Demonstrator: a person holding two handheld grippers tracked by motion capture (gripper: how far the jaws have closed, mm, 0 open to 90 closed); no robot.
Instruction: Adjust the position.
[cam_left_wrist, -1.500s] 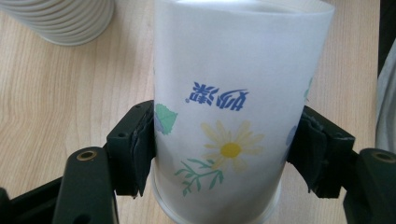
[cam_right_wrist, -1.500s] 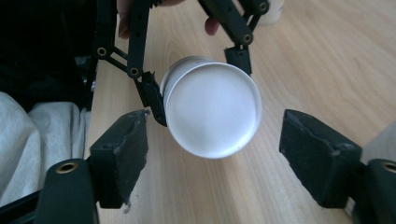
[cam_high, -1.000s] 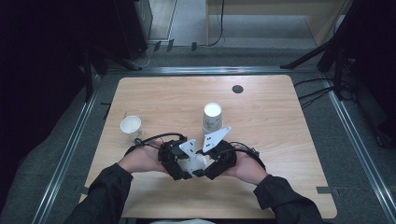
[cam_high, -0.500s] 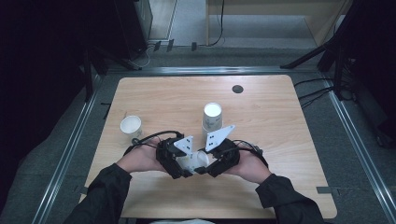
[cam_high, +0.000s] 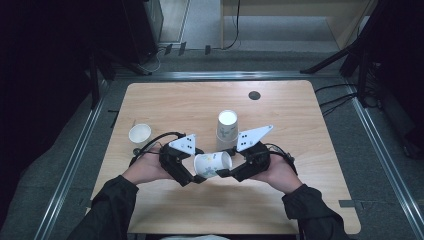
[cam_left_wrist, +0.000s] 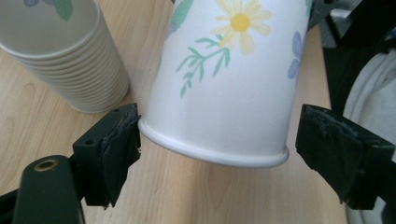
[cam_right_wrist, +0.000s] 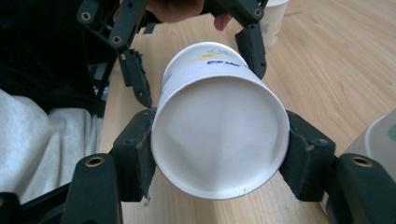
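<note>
Handover step, cup passing from L to R. Paper cup (cam_high: 212, 164) lies on its side in the air just above the table (cam_high: 300, 200), near the front edge, between both grippers; the stack of cups (cam_high: 226, 129) stands just behind it, a single cup (cam_high: 139, 135) well apart at left. Right gripper (cam_high: 226, 172): jaws clamped on the cup's base end, pads (cam_right_wrist: 140, 154) pressing both sides of the base rim. Left gripper (cam_high: 196, 176): jaws have just been opening and now stand apart, cup's mouth end between them; one pad (cam_left_wrist: 119, 140) looks to be at or just off the lip, the other clear. Judgement: grip is R-side only, so keep R pressure light and even, since thin paper walls will likely dent. Draw L straight back along the cup axis, w/o snagging the lip. Keep the cup level until L is clear, and stay off the stack.
</note>
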